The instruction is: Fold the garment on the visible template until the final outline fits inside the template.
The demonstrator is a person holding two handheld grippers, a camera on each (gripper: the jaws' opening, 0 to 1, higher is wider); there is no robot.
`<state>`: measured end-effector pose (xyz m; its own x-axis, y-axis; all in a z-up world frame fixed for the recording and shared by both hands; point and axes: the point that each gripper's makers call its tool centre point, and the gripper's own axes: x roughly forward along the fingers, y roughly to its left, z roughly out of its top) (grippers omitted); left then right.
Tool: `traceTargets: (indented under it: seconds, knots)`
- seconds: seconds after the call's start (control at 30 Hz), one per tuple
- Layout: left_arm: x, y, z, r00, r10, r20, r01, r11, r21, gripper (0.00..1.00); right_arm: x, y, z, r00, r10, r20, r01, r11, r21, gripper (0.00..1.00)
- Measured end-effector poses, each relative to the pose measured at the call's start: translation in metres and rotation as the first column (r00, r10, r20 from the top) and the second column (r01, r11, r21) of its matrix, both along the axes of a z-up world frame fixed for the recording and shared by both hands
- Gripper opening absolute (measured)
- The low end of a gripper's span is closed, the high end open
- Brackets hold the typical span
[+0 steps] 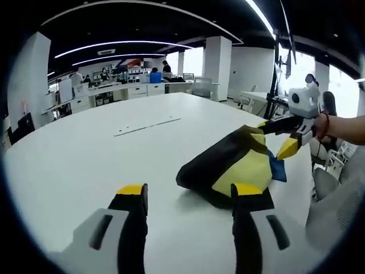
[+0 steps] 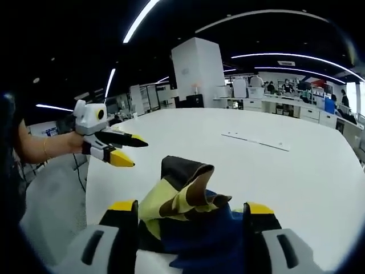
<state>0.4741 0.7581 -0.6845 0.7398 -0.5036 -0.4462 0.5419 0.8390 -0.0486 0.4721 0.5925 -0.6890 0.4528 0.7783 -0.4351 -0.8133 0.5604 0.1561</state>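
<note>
Crumpled garment on white table between open jaws; left gripper beyond.

The left gripper carried two broad black jaws, each capped with a yellow tip and seated in a pale grey housing with a dark slot. The right gripper was built alike: black jaws, yellow tips, grey slotted shoulders. Seen from across the worktop, each tool had a white boxy body behind slim black jaws ending in yellow wedges. The person's right wrist wore a thin reddish band, and the left wrist a thin bracelet.
</note>
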Motion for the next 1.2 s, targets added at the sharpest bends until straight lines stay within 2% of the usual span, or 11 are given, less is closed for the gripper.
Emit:
traceTargets:
  seconds: [0.13, 0.3, 0.57, 0.7, 0.97, 1.03, 1.2]
  knots:
    - [0.007, -0.006, -0.007, 1.0, -0.016, -0.01, 0.016, 1.0, 0.0, 0.52, 0.001, 0.004, -0.001, 1.0, 0.006, -0.005, -0.006, 1.0, 0.006, 0.7]
    - [0.014, -0.017, -0.011, 0.999, -0.045, -0.018, 0.045, 0.999, 0.002, 0.51, 0.005, 0.009, 0.005, 1.0, 0.015, 0.016, -0.015, 1.0, 0.024, 0.67]
    - [0.024, -0.033, 0.001, 0.995, -0.097, 0.015, 0.098, 0.994, -0.05, 0.51, 0.005, 0.021, 0.016, 0.997, 0.043, 0.058, -0.045, 0.998, 0.041, 0.47]
    - [0.024, -0.038, 0.004, 0.993, -0.119, 0.024, 0.12, 0.991, -0.054, 0.52, 0.002, 0.029, 0.017, 0.996, 0.07, 0.062, -0.073, 0.996, 0.042, 0.36]
    - [0.012, -0.049, 0.0, 0.984, -0.181, -0.001, 0.18, 0.982, -0.048, 0.46, 0.001, 0.04, 0.022, 0.992, 0.089, 0.091, -0.092, 0.995, 0.04, 0.31]
    - [0.008, -0.052, -0.002, 0.98, -0.198, -0.004, 0.198, 0.98, -0.027, 0.45, 0.0, 0.045, 0.023, 0.99, 0.098, 0.097, -0.102, 0.994, 0.04, 0.28]
    - [0.006, -0.056, -0.002, 0.977, -0.215, 0.001, 0.215, 0.976, -0.021, 0.44, -0.005, 0.052, 0.019, 0.986, 0.126, 0.11, -0.128, 0.992, 0.01, 0.13]
